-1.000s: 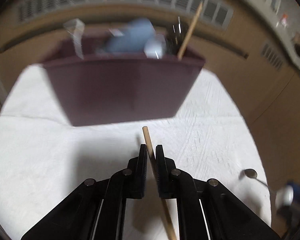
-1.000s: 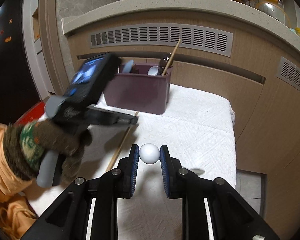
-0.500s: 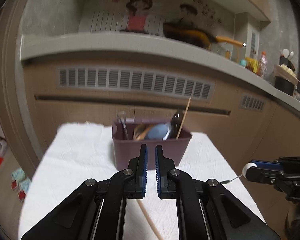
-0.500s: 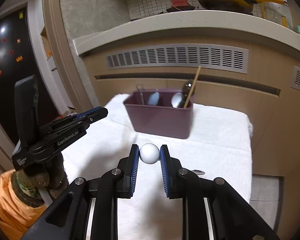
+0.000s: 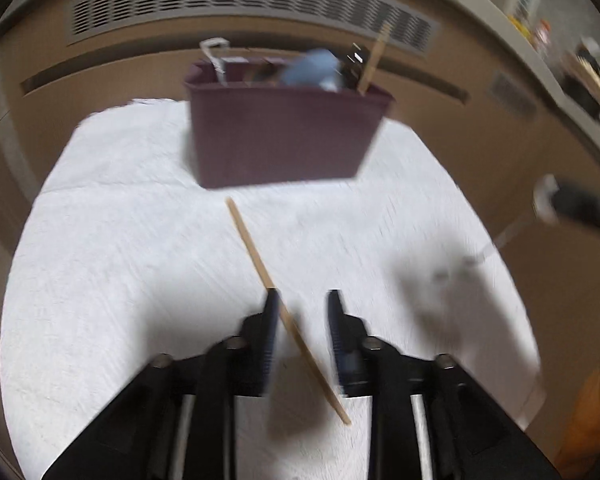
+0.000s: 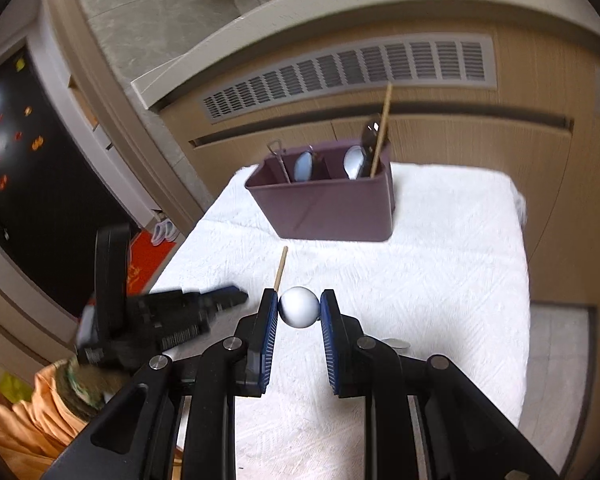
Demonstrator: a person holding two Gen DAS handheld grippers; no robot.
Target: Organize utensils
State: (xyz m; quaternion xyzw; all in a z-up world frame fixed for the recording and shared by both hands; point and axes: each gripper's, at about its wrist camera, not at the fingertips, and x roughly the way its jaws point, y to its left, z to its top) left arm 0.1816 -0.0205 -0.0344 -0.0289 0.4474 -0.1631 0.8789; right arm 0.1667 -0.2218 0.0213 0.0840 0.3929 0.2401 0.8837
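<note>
A maroon utensil caddy point(image 5: 284, 136) point(image 6: 336, 208) stands at the back of a white towel and holds spoons, a whisk and one upright wooden chopstick point(image 6: 381, 128). A second wooden chopstick point(image 5: 260, 268) point(image 6: 279, 268) lies on the towel. My left gripper point(image 5: 302, 300) is open and straddles that chopstick's near part, low over the towel; it also shows in the right wrist view point(image 6: 224, 296). My right gripper point(image 6: 299, 304) is shut on the white ball end of a utensil point(image 6: 299, 306), whose metal end point(image 6: 396, 344) shows below the right finger.
The white towel point(image 6: 440, 272) covers a small table against a wooden cabinet front with vent grilles point(image 6: 340, 76). The table's right edge drops to the floor point(image 6: 556, 360). A red mat point(image 6: 148, 256) lies on the floor at left. The left wrist view is motion-blurred.
My left gripper let go of the chopstick, rose and tilted up, then came back down open over the chopstick lying on the towel. My right gripper kept hold of the white-ball utensil.
</note>
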